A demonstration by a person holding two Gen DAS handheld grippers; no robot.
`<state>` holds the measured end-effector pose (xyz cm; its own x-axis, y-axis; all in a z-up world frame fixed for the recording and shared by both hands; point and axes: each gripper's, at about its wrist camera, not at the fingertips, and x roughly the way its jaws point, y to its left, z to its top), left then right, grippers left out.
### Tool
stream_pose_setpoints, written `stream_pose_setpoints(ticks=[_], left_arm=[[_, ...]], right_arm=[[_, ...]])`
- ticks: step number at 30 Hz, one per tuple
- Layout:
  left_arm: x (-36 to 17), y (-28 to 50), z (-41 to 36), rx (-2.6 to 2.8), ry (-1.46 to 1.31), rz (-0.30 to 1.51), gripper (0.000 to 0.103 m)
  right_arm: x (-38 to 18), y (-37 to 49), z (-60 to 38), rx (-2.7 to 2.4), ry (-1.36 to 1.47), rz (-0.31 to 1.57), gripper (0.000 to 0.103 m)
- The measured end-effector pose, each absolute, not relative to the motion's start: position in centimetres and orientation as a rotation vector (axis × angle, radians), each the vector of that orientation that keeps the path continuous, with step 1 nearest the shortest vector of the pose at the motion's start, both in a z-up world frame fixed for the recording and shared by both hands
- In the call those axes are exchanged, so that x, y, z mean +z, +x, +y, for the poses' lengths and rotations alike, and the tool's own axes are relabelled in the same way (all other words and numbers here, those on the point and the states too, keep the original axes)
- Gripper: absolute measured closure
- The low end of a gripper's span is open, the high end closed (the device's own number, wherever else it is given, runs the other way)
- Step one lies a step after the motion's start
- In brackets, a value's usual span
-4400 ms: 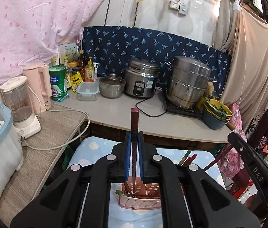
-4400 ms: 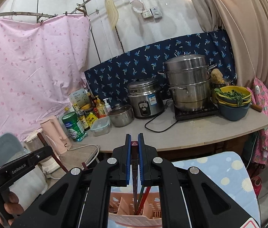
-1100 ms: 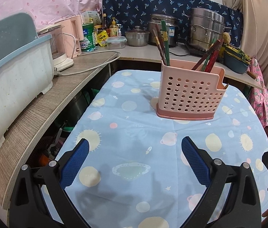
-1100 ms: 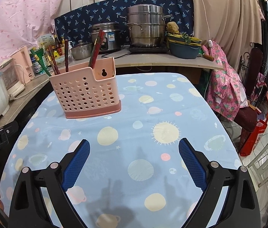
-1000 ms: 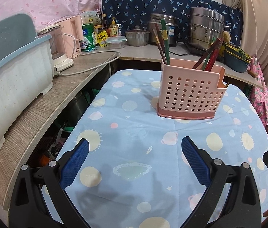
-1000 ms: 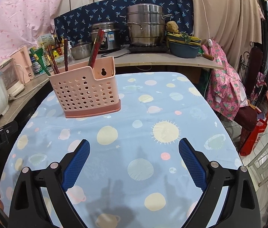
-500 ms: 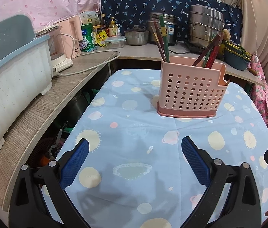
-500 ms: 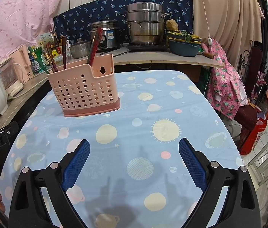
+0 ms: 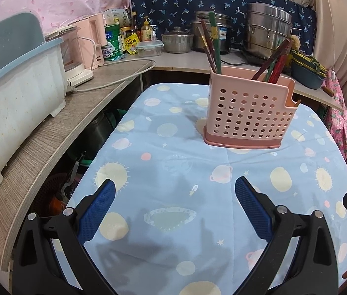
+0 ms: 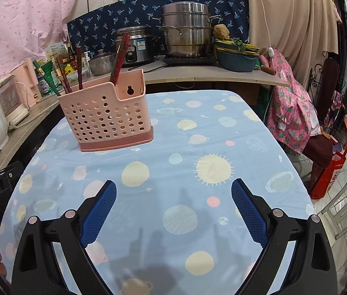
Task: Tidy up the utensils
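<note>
Thin sticks stand in the pink basket, and both grippers are wide open and hold nothing.

The long red, brown and green chopsticks point(image 9: 212, 46) look light, stiff and a bit slippery; I would pinch one near its top end. They lean in the pink plastic basket with holes point(image 9: 247, 115), which stands on the blue cloth with suns and planets point(image 9: 173, 162). The left gripper point(image 9: 174, 202) and the right gripper point(image 10: 173, 202) are low over that cloth, well apart from the basket.

A home kitchen: rice cooker point(image 10: 134, 46), stacked steamer pots point(image 10: 185, 30) and condiment bottles point(image 9: 146, 28) line the counter point(image 9: 185, 61).
</note>
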<state>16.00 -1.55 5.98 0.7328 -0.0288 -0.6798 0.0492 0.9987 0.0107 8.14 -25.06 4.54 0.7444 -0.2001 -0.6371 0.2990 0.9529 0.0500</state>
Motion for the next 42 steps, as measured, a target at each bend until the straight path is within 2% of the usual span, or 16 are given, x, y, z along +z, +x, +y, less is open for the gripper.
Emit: stream_pose_setpoints(ticks=[42], left_arm=[[5.7, 17.0, -2.8, -0.047, 0.067, 0.735, 0.009]], right_arm=[[4.4, 9.9, -25.1, -0.268, 0.142, 0.682, 0.012]])
